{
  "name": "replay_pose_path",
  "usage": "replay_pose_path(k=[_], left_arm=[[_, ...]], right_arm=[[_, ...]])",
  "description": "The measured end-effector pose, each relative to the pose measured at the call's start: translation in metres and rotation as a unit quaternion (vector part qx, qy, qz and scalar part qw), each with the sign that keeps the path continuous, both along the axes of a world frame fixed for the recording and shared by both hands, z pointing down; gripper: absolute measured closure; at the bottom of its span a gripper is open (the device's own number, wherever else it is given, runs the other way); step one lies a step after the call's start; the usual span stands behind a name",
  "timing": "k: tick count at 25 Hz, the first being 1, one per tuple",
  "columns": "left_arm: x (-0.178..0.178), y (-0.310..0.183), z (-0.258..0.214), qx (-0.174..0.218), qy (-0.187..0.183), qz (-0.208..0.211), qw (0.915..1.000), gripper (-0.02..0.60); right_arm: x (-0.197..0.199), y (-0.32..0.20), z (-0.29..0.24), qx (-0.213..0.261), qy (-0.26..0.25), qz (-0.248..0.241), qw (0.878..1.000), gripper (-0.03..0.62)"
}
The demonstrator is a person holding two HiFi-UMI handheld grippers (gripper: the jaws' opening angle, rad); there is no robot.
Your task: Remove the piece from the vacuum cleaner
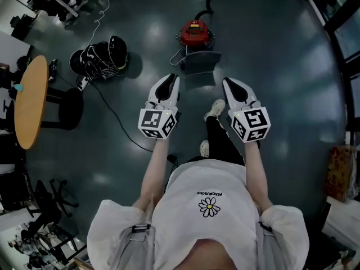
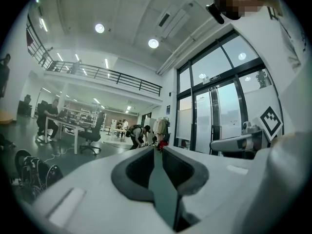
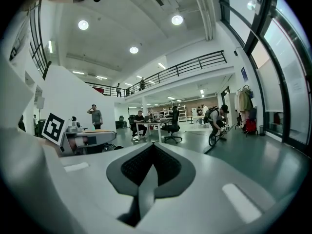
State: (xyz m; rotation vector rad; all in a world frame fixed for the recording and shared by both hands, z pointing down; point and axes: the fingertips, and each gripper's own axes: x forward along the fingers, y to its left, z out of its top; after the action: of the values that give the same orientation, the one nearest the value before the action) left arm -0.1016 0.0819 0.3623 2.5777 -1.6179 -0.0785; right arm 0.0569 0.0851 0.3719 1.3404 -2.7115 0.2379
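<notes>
The red vacuum cleaner stands on the dark floor ahead of me, with its black hose running away at the top. A dark grey piece sits against its near side. My left gripper and right gripper are held side by side at waist height, short of the vacuum and apart from it. Both point forward. In the left gripper view the left gripper is shut with nothing in it. The right gripper in its own view is also shut and holds nothing. Neither gripper view shows the vacuum.
A round wooden table and a black stool stand at the left. A black bag lies left of the vacuum, and a cable trails from it across the floor. My shoes are between the grippers. Desks and people are far off.
</notes>
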Motion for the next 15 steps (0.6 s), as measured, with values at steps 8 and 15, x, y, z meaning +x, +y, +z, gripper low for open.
replay_pose_path(k=[8,15], left_arm=[[-0.014,-0.084,0.009,-0.001,-0.011,-0.01,0.9999,0.526],[-0.019,-0.192,0.02,-0.014,-0.011,-0.007,0.9998,0.535]], right_arm=[[-0.023,-0.097,0.018,-0.01,-0.006,-0.021,1.0,0.568],[-0.041,-0.206,0.033,-0.023,0.015,-0.042,0.999,0.568]])
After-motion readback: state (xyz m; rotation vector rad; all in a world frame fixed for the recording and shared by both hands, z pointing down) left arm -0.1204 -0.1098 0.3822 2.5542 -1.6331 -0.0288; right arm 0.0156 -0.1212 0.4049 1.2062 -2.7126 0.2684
